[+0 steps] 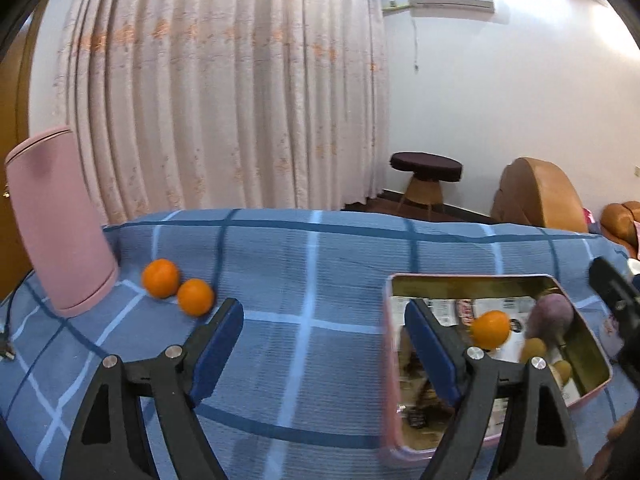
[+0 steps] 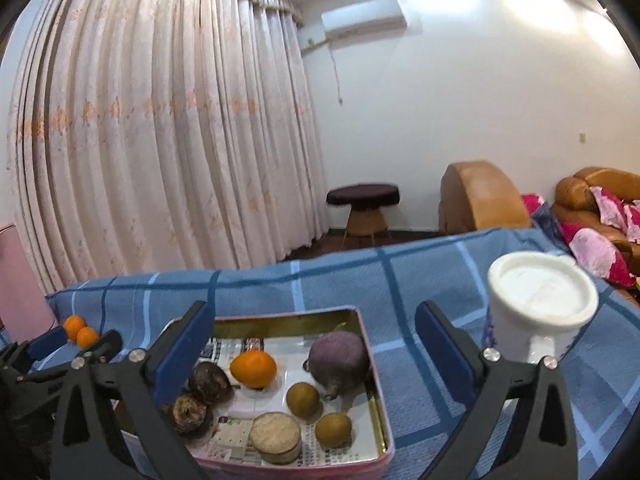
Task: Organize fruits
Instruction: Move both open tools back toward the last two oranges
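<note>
Both the left gripper (image 1: 324, 332) and the right gripper (image 2: 314, 340) hang with their fingers spread wide and nothing between them, above the blue checked tabletop (image 1: 312, 264). One orange (image 2: 253, 368) already lies in the pink tin tray (image 2: 370, 344) among darker fruits, and two more oranges (image 1: 178, 286) sit touching each other beside the pink canister (image 1: 56, 220), well apart from the tray. I'd judge them light, firm and round with slightly slick peel, apt to roll, so best pinched across the widest middle, gently.
</note>
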Demonstrator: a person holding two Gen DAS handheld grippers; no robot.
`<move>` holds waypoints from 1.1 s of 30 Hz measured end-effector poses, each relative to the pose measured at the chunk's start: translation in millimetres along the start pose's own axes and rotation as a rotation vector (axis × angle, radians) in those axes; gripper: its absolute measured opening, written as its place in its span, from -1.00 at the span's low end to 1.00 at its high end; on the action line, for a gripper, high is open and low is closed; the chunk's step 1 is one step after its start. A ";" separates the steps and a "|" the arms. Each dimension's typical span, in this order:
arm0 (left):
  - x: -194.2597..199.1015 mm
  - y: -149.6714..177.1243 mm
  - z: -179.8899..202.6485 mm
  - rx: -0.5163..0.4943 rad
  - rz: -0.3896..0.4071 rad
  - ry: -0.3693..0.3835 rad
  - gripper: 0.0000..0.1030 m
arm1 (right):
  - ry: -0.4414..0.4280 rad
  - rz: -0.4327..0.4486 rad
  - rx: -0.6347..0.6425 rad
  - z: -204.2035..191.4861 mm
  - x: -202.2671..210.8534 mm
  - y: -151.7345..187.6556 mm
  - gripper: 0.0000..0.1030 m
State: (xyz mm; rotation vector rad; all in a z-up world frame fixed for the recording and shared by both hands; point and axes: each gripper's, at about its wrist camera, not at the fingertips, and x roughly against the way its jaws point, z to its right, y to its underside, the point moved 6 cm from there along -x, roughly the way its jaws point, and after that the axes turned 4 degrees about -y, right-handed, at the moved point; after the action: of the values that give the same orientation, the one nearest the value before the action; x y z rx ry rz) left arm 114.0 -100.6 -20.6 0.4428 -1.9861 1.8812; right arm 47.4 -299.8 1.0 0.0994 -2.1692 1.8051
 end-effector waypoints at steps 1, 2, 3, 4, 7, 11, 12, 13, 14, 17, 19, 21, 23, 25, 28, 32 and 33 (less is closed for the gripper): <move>-0.4 1.1 -2.8 0.001 0.000 -0.005 0.63 | 0.002 0.007 -0.001 -0.6 0.8 0.4 1.00; -0.9 2.1 -4.9 0.000 0.000 -0.010 0.63 | 0.003 0.009 -0.002 -1.3 0.9 0.7 1.00; -0.6 3.1 -6.0 -0.002 0.001 -0.016 0.63 | 0.004 0.005 -0.001 -2.1 0.2 0.7 1.00; -0.5 4.0 -6.5 -0.006 0.003 -0.024 0.63 | 0.008 0.005 0.002 -2.8 0.5 0.8 1.00; -0.6 6.0 -7.2 -0.008 -0.002 -0.025 0.63 | 0.023 0.023 0.015 -5.4 4.8 -0.5 1.00; 2.3 7.5 -8.0 -0.009 0.003 -0.021 0.63 | 0.028 0.024 0.012 -5.4 7.1 0.8 1.00; 2.9 7.8 -8.2 -0.009 0.002 -0.019 0.63 | 0.029 0.019 0.009 -5.9 7.1 1.5 1.00; 2.8 7.6 -7.7 -0.011 0.000 -0.017 0.63 | 0.031 0.018 0.008 -6.5 7.3 1.8 1.00; 3.4 7.9 -7.3 -0.013 0.000 -0.013 0.63 | 0.033 0.018 0.007 -7.2 7.6 2.2 1.00; 6.6 9.4 -7.3 -0.024 -0.002 -0.007 0.63 | 0.022 0.008 -0.025 -8.4 7.8 4.1 1.00; 7.8 10.5 -9.0 -0.032 -0.004 -0.007 0.63 | 0.007 -0.012 -0.057 -10.4 6.0 6.7 1.00; 7.6 10.8 -13.1 -0.042 -0.004 -0.013 0.63 | 0.011 -0.021 -0.067 -12.1 4.7 8.1 1.00; 6.2 10.6 -17.8 -0.055 -0.003 -0.023 0.63 | 0.019 -0.022 -0.078 -15.2 4.6 9.2 1.00; 4.7 10.3 -25.2 -0.071 0.000 -0.038 0.63 | 0.021 -0.027 -0.081 -20.1 3.5 10.4 1.00; 1.7 9.3 -41.3 -0.078 0.005 -0.061 0.63 | 0.015 -0.036 -0.070 -35.2 1.5 13.0 1.00; -4.8 8.1 -68.8 -0.067 -0.003 -0.090 0.63 | -0.013 -0.049 -0.042 -65.5 -4.2 16.3 1.00; -6.9 7.7 -76.8 -0.060 -0.005 -0.098 0.63 | -0.022 -0.051 -0.034 -74.1 -5.5 17.3 1.00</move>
State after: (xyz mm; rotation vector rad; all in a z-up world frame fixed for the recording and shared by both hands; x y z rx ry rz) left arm 120.4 -23.7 -27.5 0.5322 -2.0962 1.8237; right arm 62.8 -225.3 -5.5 0.1660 -2.1908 1.7471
